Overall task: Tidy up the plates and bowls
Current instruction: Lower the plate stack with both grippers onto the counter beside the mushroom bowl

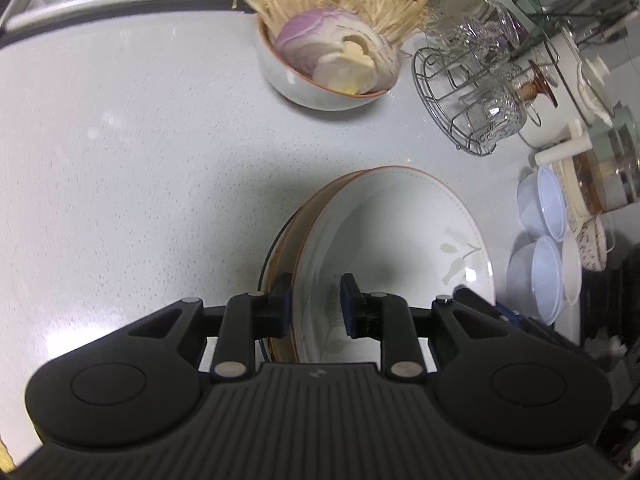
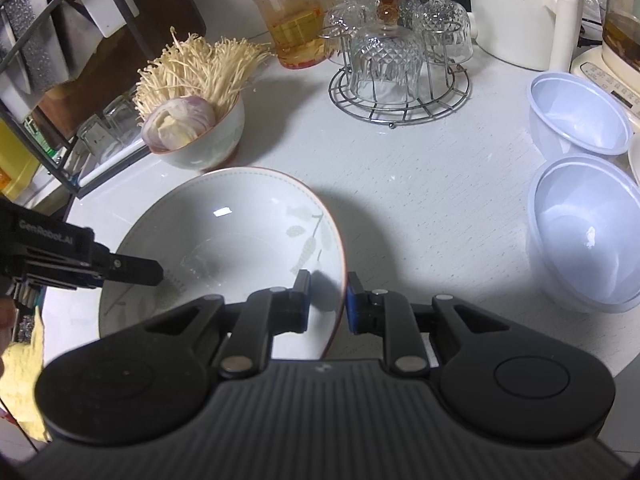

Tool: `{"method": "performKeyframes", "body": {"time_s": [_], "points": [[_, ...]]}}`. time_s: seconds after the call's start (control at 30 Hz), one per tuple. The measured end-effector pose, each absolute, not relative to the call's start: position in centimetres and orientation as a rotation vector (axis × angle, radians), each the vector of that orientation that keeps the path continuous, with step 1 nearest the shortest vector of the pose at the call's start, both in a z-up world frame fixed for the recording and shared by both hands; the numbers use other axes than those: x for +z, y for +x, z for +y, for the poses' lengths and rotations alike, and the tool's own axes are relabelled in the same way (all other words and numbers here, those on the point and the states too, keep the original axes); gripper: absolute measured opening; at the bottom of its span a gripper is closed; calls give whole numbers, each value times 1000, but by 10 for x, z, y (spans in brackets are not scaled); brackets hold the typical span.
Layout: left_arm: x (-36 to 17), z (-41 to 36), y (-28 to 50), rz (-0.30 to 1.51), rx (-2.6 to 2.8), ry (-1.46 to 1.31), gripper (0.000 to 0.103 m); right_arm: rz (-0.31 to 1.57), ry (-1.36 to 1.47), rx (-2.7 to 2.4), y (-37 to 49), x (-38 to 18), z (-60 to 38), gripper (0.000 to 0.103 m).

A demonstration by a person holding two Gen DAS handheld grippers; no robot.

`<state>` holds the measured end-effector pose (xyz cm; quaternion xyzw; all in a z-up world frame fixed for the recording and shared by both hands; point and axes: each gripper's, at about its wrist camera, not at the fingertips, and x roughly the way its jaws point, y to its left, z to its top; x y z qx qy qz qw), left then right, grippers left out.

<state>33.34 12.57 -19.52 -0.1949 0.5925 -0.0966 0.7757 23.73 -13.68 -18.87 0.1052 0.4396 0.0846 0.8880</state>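
At the far left of the right wrist view stands a black wire rack at the edge of the white speckled countertop. Beside it is a small white bowl filled with enoki mushrooms and a cut purple onion.

In front of this small bowl is the large white bowl with a brown rim and a pale leaf pattern inside. In the left wrist view it appears to sit on top of a brown-edged dish; I cannot tell what this lower piece is exactly.

The left gripper is at the near left rim of the large bowl, with one blue-padded finger outside and one inside, and the rim between them. In the right wrist view the left gripper reaches into the bowl from the left. The right gripper is at the right rim in the same way, its fingers on both sides of the wall. For both, I cannot tell if the pads really press the rim.

Further right, at the back, a jar with a red lid stands next to a round wire stand with crystal glasses upside down. At the right edge are two translucent plastic bowls, well apart from the large bowl.
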Motion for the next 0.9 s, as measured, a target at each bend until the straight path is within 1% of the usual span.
{"method": "performKeyframes", "body": {"time_s": [0.07, 0.1, 0.37, 0.5, 0.9], "points": [[-194, 131, 332, 1287, -216, -463, 32, 916, 210, 176, 238, -190, -135, 21], [-193, 134, 331, 1285, -214, -488, 33, 916, 197, 172, 238, -190, -133, 20], [-189, 137, 321, 1289, -221, -514, 33, 913, 181, 188, 238, -190, -134, 20], [-191, 146, 311, 1293, -226, -571, 33, 899, 174, 197, 236, -191, -133, 21], [-183, 157, 284, 1248, -170, -624, 33, 897, 136, 222, 235, -190, -133, 21]]}}
